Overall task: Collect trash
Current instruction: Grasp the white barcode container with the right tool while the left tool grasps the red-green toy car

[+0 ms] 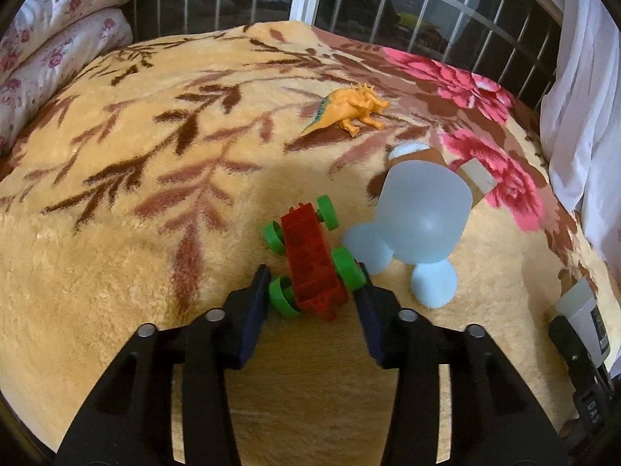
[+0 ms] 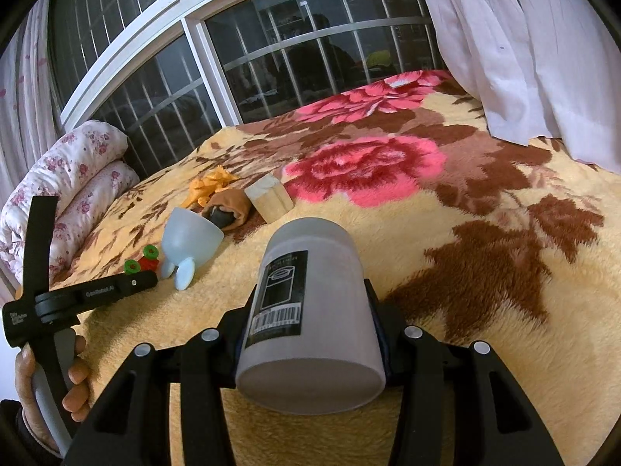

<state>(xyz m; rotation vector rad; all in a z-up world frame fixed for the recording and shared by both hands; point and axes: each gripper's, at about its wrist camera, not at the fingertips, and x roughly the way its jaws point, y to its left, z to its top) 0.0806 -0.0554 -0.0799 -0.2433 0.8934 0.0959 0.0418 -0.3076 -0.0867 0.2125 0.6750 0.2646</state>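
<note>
A red brick toy car (image 1: 310, 260) with green wheels lies on the floral blanket (image 1: 155, 233). My left gripper (image 1: 312, 279) straddles its near end, and both pads touch the rear wheels. In the right wrist view the car (image 2: 145, 260) peeks out beyond the left gripper's black body. My right gripper (image 2: 310, 295) is shut on a frosted grey canister (image 2: 310, 310) with a black barcode label, tilted with its flat base toward the camera. The same canister (image 1: 582, 310) shows at the left wrist view's right edge.
Close beside the car stands a pale blue cup with round feet (image 1: 419, 221). Behind it lie a brown cloth item (image 2: 229, 209), a wooden block (image 2: 271, 198) and an orange dinosaur (image 1: 349, 110). Rolled floral quilts (image 1: 58, 39) sit far left, barred windows behind, a white curtain (image 2: 524, 58) right.
</note>
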